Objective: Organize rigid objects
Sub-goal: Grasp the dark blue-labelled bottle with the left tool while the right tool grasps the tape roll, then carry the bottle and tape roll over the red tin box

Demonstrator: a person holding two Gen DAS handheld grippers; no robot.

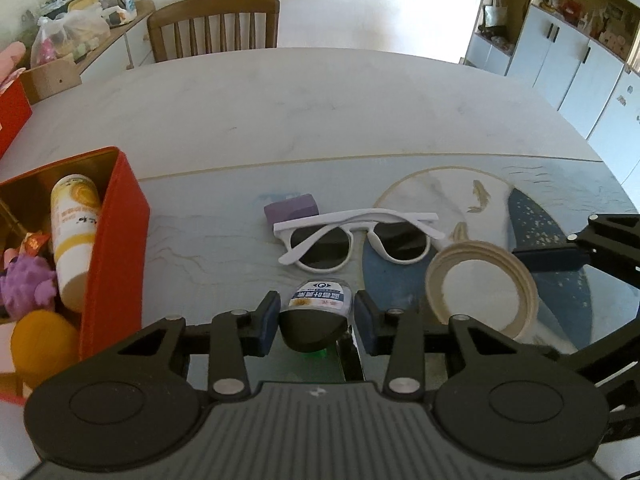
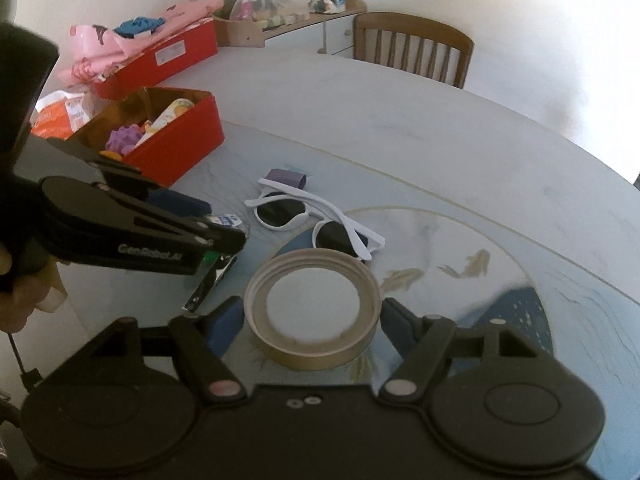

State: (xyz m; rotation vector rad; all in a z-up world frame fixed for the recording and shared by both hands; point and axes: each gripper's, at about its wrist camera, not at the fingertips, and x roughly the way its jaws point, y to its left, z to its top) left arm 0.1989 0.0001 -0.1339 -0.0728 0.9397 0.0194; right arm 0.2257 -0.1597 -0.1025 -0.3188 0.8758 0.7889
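Observation:
My left gripper (image 1: 316, 318) is open around a small dark bottle with a blue-and-white label (image 1: 318, 314); small gaps show on both sides. My right gripper (image 2: 312, 316) is open around a beige ring-shaped lid (image 2: 312, 308) lying flat on the table; the lid also shows in the left wrist view (image 1: 480, 288). White sunglasses (image 1: 356, 240) lie folded beyond the bottle, with a purple block (image 1: 290, 206) behind them. A red open box (image 1: 112, 240) at the left holds a yellow-white bottle (image 1: 74, 232), a purple toy and an orange ball.
A second red box (image 2: 160, 56) with pink cloth stands further back left. A metal nail clipper (image 2: 208, 284) lies by the left gripper. A wooden chair (image 1: 214, 24) stands at the far table edge. A cluttered shelf and white cabinets line the walls.

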